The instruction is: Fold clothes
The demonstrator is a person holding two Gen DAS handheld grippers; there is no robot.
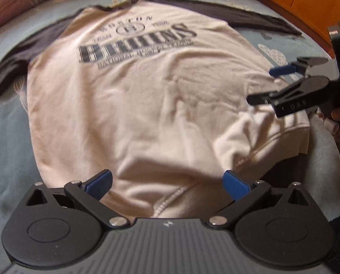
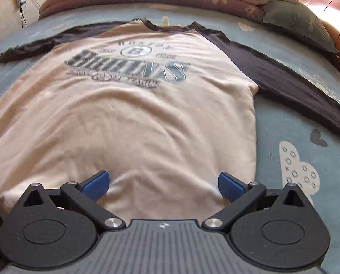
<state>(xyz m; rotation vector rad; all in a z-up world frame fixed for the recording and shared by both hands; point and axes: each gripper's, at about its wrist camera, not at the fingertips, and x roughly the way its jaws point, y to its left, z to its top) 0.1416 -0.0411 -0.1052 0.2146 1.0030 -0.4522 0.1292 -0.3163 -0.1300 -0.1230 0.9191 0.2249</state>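
On the blue bedsheet (image 2: 284,123) your Bruins raglan shirt (image 2: 128,114) lies flat; your left gripper (image 1: 167,180) and right gripper (image 2: 162,180) hover spread wide above its hem.

Both views are bright with soft daylight. Glare whitens the wooden headboard (image 2: 330,6) at upper right. The shirt (image 2: 128,118) shows gentle crease shadows, and its print is smeared by motion blur, worse in the left wrist view. Fisheye distortion bows the bed (image 2: 284,123) at the edges. The right gripper (image 1: 264,85) looks blurred in the left view.
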